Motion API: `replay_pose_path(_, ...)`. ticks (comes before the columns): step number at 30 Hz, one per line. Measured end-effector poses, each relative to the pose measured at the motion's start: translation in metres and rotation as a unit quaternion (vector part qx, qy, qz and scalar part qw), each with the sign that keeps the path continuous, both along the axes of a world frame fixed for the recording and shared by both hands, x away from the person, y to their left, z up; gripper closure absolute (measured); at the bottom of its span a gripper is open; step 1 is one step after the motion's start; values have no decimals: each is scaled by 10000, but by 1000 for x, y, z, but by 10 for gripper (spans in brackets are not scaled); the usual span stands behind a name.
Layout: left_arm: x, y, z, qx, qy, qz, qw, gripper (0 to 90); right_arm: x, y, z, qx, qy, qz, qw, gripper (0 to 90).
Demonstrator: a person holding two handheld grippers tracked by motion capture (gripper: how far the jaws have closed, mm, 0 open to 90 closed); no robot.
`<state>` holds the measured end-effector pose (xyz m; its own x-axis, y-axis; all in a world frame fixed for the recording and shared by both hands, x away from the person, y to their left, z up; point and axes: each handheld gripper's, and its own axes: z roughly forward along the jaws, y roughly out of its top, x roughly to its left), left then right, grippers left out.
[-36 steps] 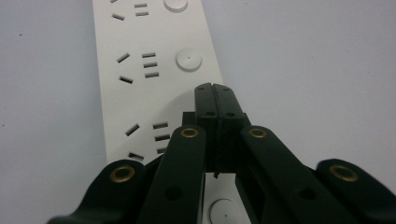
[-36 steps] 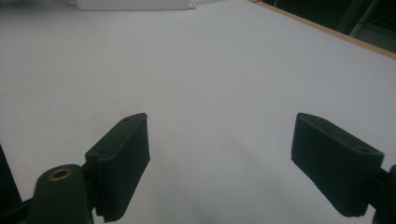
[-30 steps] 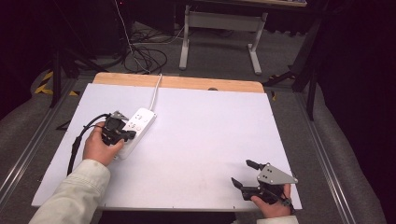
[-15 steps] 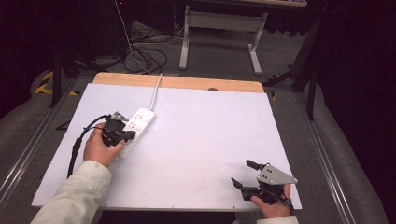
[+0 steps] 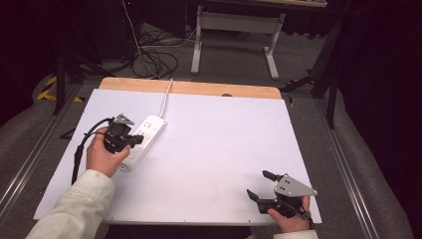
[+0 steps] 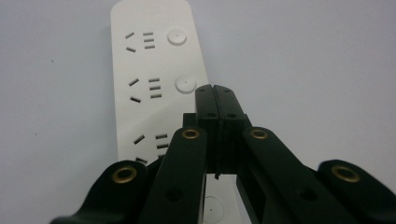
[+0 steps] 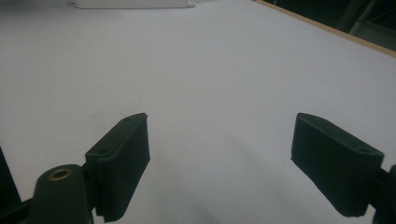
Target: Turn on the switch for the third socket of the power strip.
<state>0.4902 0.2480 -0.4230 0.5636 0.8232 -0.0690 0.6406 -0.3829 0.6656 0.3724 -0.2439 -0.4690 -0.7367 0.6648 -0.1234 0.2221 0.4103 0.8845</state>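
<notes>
**Closed left jaws over the strip's buttons; right gripper parked**

High view: we see the power strip [image 5: 143,140] lying at an angle on the left part of the white board [image 5: 214,149], its cord running off over the far edge. The left gripper [image 5: 139,141] sits over the strip's near half. The right gripper [image 5: 259,185] rests well apart at the board's near right corner, presumably kept out of the way, since this looks like one-handed work.

Left gripper view: the jaws are pressed together with nothing between them, forming a single blunt tip. That tip lies just beside the second round button [image 6: 185,84] on the strip [image 6: 154,70]. We judge the jaws are kept closed to serve as a poker for pressing a switch, not for gripping. Whether the tip touches the strip, we cannot tell.

Right gripper view: the jaws stand wide apart and empty above bare board [image 7: 210,70]; the strip's end [image 7: 133,3] shows at the top edge.
</notes>
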Motion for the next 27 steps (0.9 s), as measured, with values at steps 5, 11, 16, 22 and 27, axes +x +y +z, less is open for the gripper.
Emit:
replay_pose_path(5,-6,-1,17,-104,-168,-120,9997,900,0,-1,0,15,-1,-6,10000,198)
replay_pose_path(11,-12,1,28,-390,-279,-164,9987,900,1,-1,0,9,-15,5,10000,197)
replay_pose_path(16,-17,2,34,-588,-357,-226,9974,900,1,-1,0,0,-5,1,10000,198)
replay_pose_path(22,-24,2,44,-634,-474,-285,9965,900,1,-1,0,4,27,-5,10000,198)
replay_pose_path(27,-28,2,49,-819,-521,-390,9945,841,1,-1,0,-13,5,3,10000,198)
